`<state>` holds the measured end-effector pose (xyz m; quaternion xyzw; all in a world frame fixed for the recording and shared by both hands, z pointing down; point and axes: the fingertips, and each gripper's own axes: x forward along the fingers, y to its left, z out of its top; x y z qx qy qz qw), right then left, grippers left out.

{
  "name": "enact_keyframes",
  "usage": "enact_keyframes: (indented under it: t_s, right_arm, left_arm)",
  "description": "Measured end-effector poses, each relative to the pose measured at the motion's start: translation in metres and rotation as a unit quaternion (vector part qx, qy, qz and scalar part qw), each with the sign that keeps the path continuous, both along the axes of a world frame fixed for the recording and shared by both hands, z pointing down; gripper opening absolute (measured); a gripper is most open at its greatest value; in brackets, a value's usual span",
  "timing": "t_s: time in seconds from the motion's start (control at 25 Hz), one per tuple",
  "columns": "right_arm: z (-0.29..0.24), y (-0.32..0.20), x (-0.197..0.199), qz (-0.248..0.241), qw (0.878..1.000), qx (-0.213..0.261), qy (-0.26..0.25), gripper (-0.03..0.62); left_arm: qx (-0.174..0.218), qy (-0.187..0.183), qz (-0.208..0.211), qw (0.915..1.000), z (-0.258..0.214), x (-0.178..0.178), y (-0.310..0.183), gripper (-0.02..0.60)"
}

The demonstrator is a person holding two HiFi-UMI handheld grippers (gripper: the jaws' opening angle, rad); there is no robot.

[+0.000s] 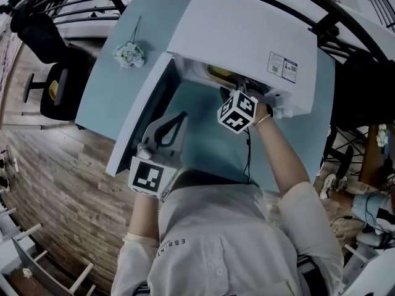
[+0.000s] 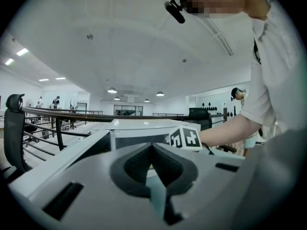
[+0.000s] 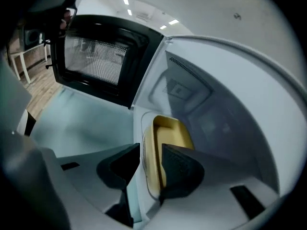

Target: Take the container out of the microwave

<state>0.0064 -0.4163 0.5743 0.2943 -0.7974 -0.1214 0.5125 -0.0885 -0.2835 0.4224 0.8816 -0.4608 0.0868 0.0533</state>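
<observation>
Your R gripper (image 3: 151,158) pinches the near wall of the yellow container (image 3: 171,131), which sits just inside the microwave (image 1: 247,36) mouth. L gripper (image 2: 152,151) is closed on nothing, near the open door (image 1: 139,113). One-edge grip: container could tip or slip w/ a fast pull.

The shirt collar (image 1: 174,243) reads "ESS"; the microwave (image 1: 247,29) sticker (image 1: 282,65) is illegible.

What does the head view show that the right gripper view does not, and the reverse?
Only head view: the flower bunch on the table, the left hand-held gripper by the open door, the label on the microwave. Only right gripper view: how the right hand-held gripper is shut on the wall of the yellow container, the door's mesh window. Both: the microwave and the container.
</observation>
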Motion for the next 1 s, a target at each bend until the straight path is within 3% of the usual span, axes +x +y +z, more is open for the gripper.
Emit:
enact_keyframes:
  t_s: [0.2,0.36,0.76,1.0]
  right_arm:
    - [0.018,-0.010,-0.001,-0.007,1.000,-0.009,0.024,0.124]
    - [0.024,-0.015,0.003,-0.001,0.999,-0.009,0.035,0.055]
    - [0.019,-0.010,0.004,0.001,0.998,-0.010,0.059,0.035]
    - [-0.004,0.019,0.000,0.021,0.999,-0.022,0.028,0.034]
  left_arm:
    - [-0.005,-0.002,-0.007,1.0000,0.006,-0.004,-0.005,-0.006]
    - [-0.008,0.000,-0.008,0.9999,0.009,-0.008,-0.004,-0.006]
    - [-0.009,0.003,0.011,0.9999,0.001,-0.022,0.008,-0.006]
    - [0.000,0.005,0.035,0.9994,-0.012,-0.028,0.017,-0.006]
